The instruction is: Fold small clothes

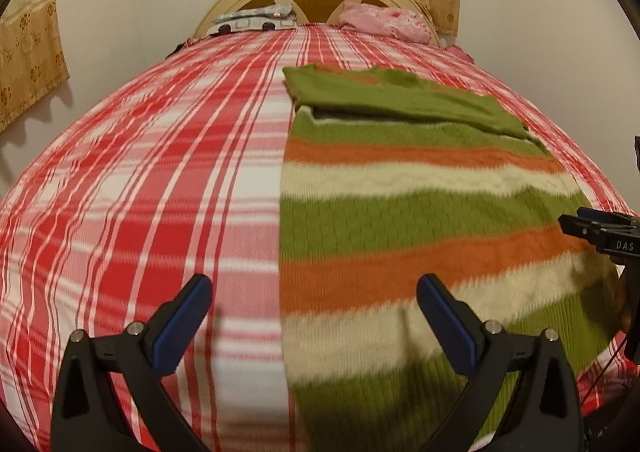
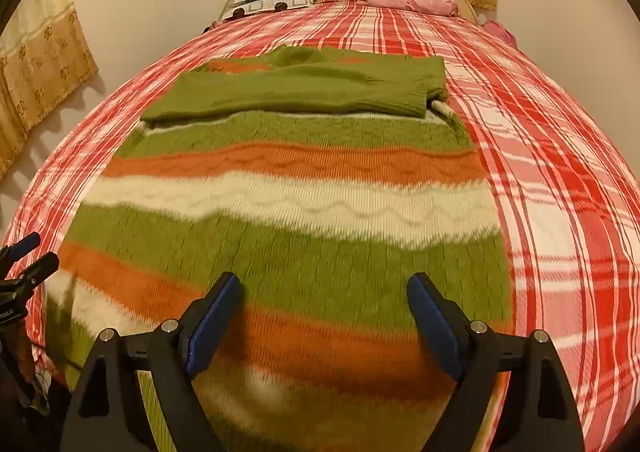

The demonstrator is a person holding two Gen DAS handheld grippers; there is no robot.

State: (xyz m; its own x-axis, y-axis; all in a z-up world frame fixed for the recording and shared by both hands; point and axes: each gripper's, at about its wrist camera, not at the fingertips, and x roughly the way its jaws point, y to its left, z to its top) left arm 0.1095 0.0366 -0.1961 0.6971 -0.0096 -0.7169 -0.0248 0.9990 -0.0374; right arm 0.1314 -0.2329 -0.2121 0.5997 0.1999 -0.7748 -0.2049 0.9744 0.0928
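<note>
The striped sweater (image 2: 296,212) lies flat on the bed (image 1: 140,180) — its left edge runs between the spread fingers of the left gripper (image 1: 314,304), its middle lies beneath the right gripper (image 2: 323,306) — both grasp nothing.

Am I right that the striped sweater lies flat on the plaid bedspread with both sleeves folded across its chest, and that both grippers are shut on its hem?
Not quite: both grippers are open and hold nothing. The left gripper and right gripper show spread jaws in their own wrist views. The striped sweater does lie flat on the plaid bedspread, sleeves folded across.
</note>
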